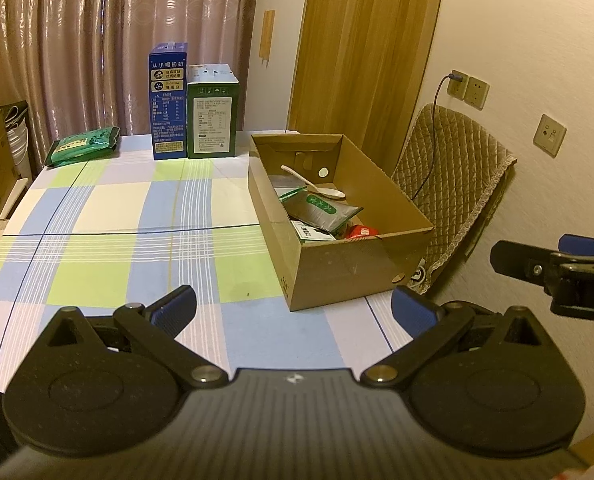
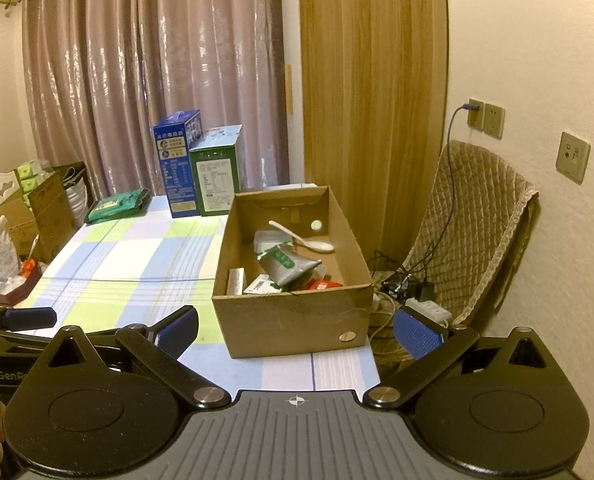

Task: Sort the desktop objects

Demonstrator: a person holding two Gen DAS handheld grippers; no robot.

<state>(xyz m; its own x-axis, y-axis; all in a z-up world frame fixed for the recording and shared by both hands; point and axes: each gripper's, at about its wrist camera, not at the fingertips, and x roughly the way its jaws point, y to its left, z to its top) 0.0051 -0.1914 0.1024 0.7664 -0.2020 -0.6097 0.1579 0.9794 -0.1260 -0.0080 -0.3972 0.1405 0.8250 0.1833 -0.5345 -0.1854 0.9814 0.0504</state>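
An open cardboard box (image 1: 337,276) (image 2: 289,320) stands at the right side of the checked tablecloth (image 1: 109,208) (image 2: 125,256). Inside lie a white spoon (image 1: 313,182) (image 2: 303,236), a grey-green packet (image 1: 323,210) (image 2: 287,264), a red packet (image 1: 361,232) and small white items. My left gripper (image 1: 293,312) is open and empty above the near table edge, left of the box's front. My right gripper (image 2: 297,332) is open and empty, just in front of the box. A green flat pack (image 1: 85,144) (image 2: 117,204) lies at the far left.
A blue carton (image 1: 168,100) (image 2: 179,160) and a green carton (image 1: 213,114) (image 2: 217,172) stand upright at the table's far edge before the curtain. A quilted chair (image 1: 453,188) (image 2: 473,232) and cables sit right of the table. Boxes and bags crowd the left.
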